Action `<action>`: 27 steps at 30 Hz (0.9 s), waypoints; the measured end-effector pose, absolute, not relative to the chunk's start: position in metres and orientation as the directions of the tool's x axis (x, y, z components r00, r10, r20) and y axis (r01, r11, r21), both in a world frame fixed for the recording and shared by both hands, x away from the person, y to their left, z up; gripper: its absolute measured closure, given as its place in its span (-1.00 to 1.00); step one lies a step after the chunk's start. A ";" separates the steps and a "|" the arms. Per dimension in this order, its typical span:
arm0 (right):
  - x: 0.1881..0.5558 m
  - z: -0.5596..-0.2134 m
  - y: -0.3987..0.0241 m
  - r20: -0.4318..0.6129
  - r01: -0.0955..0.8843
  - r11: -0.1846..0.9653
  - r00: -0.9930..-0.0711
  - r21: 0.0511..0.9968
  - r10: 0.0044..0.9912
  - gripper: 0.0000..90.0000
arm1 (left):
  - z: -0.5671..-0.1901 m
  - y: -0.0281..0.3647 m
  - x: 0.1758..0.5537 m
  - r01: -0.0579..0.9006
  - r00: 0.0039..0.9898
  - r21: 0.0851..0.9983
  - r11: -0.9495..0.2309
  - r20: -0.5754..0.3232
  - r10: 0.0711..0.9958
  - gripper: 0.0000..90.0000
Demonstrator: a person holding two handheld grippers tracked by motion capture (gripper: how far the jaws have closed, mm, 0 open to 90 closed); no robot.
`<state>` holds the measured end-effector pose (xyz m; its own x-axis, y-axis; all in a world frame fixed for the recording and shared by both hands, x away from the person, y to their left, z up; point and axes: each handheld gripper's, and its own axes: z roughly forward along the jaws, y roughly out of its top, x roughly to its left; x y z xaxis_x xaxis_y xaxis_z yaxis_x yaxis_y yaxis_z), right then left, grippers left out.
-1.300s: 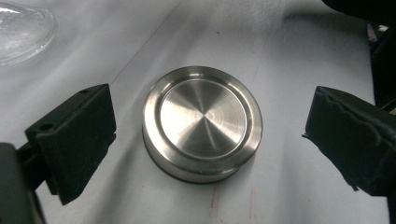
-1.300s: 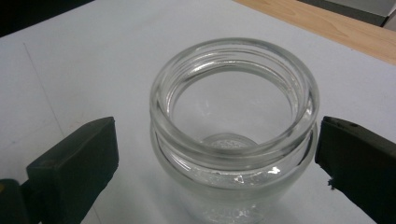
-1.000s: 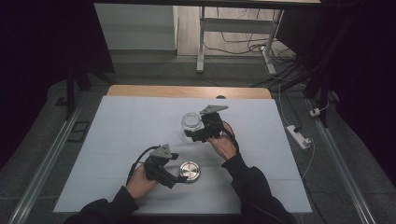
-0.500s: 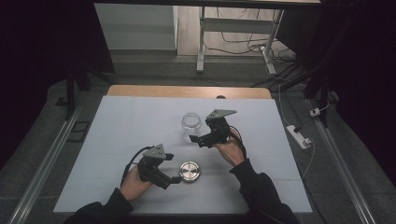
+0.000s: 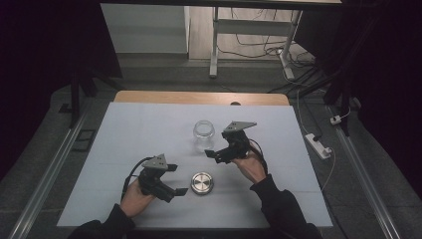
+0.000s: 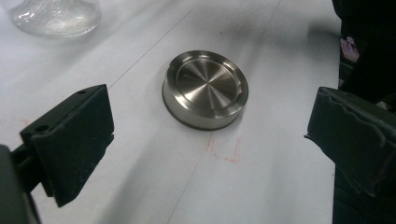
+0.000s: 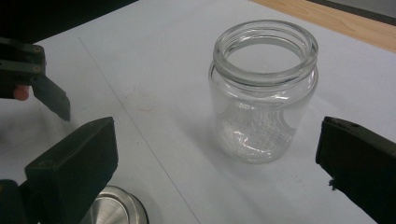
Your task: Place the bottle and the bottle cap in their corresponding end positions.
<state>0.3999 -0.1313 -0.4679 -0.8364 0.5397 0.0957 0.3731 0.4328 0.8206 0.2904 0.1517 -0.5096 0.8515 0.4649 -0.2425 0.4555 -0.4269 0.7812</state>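
Both grippers, left gripper (image 5: 180,191) and right gripper (image 5: 209,154), are held wide open and empty, the left one having just been opened further. At 3 o'clock of the left gripper lies the metal lid (image 5: 202,182), stiff, smooth, probably slippery, best taken across its rim. At 10 o'clock of the right gripper the fragile glass jar (image 5: 204,135) stands upright on the bench (image 5: 129,129).

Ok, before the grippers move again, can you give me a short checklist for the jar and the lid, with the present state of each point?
1. Glass jar stands upright on the table: ok.
2. Jar mouth is open, nothing on top: ok.
3. Metal lid lies flat on the white sheet, apart from the jar: ok.
4. Left gripper is open, nothing between its jaws, which have just been opening: ok.
5. Right gripper is open and not touching the jar: ok.
6. Jar is empty inside: cannot tell, the glass bottom glitters.
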 end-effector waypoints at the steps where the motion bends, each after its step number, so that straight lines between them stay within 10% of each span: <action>1: 0.398 -0.468 -0.132 0.096 0.373 0.434 -0.837 0.820 0.539 -1.00 | -0.510 0.153 0.290 0.458 0.851 0.780 -0.426 -0.246 0.464 -0.98; 27: 0.358 -0.472 -0.144 0.063 0.348 0.465 -0.849 0.814 0.525 -1.00 | -0.509 0.184 0.268 0.503 0.810 0.777 -0.379 -0.270 0.521 -1.00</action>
<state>0.3579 -0.1438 -0.4718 -0.8486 0.5253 0.0632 0.3485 0.4649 0.8139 0.2680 0.1839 -0.5095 0.8098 0.5206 -0.2705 0.5029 -0.3787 0.7769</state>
